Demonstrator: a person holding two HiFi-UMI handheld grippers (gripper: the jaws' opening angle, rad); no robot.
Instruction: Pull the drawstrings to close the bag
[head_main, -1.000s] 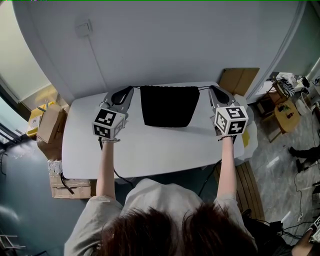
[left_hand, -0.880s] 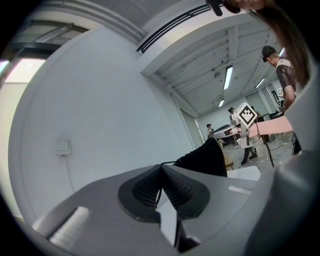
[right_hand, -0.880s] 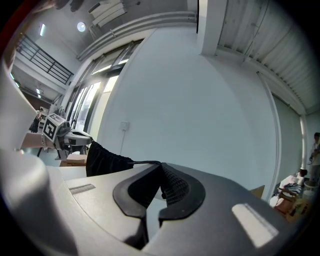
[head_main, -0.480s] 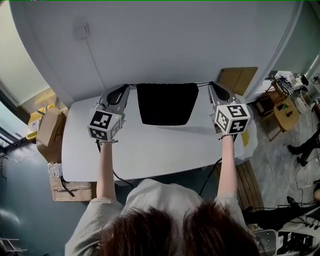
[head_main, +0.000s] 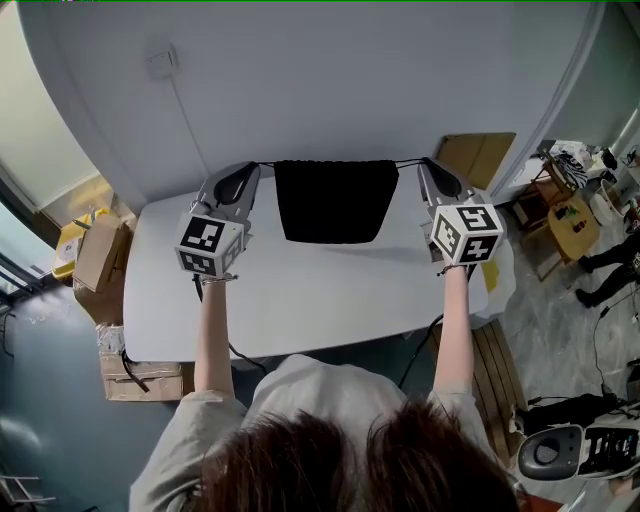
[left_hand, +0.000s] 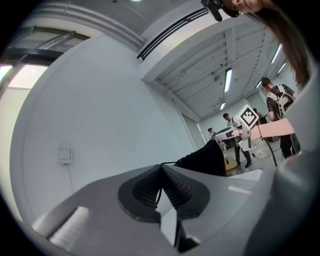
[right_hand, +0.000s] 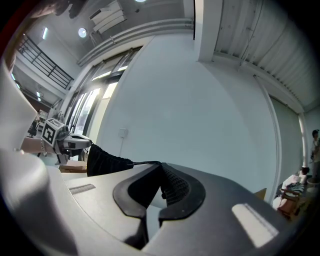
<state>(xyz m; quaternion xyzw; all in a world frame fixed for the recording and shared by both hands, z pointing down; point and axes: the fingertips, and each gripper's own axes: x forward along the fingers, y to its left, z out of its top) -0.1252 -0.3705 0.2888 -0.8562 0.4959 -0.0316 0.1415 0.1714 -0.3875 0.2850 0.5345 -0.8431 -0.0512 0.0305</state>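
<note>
Against the head view of a second ago, the black fabric drawstring bag (head_main: 336, 200) is seen slightly farther out and higher. A soft shadow is now cast on the white tabletop (head_main: 330, 300) near its lower edge. The bag is hung between the two grippers, over the far middle of the table.

The left gripper (head_main: 254, 169) is closed tight on the left black cord (head_main: 266, 163), which is seen pinched between its ribbed pads (left_hand: 175, 187). The right gripper (head_main: 427, 164) is likewise clamped on the right black cord (head_main: 406, 162). Both cords are drawn taut and nearly level from the bag's gathered top.

A white wheeled machine (head_main: 585, 452) has come into sight at the near right corner. Brown cardboard boxes (head_main: 98, 250) are stacked on the floor at the left. A flat brown cardboard sheet (head_main: 478, 160) is leaned at the far right, and a pale wall switch (head_main: 160, 65) is mounted on the far wall.

The table's near edge is covered by the person's hair and shoulders. Whether the bag's bottom touches the table cannot be told, and its mouth is not shown well enough to judge how far it is drawn shut.
</note>
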